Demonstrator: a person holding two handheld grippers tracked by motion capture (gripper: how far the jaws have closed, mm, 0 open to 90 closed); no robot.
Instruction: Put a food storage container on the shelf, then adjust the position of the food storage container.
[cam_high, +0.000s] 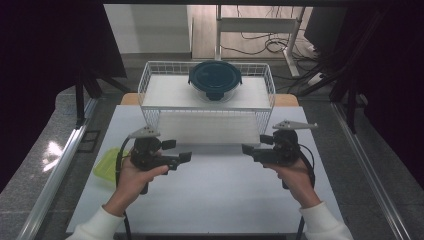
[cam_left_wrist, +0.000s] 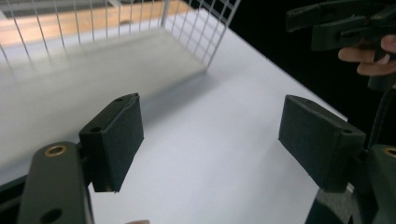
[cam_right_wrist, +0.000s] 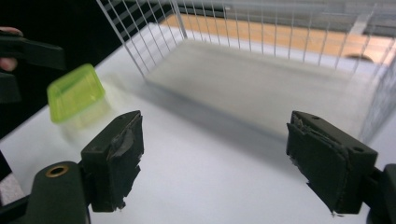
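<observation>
Two grippers are hovering over the white tabletop (cam_high: 210, 195), each in one of the person's hands, pointing inward toward each other. The left gripper (cam_high: 181, 151) is showing its fingers (cam_left_wrist: 114, 140) standing apart with bare tabletop between them, and the right gripper (cam_high: 251, 146) is likewise keeping its fingers (cam_right_wrist: 114, 156) spread with nothing in them. Just beyond both, a white wire rack (cam_high: 150, 80) is standing on the tabletop. A round glass container with a dark lid (cam_high: 215, 79) is sitting on top of the rack, well apart from both grippers. A lime-green box (cam_high: 106, 165) is lying near the tabletop's left edge, beside the left hand (cam_high: 132, 180).
</observation>
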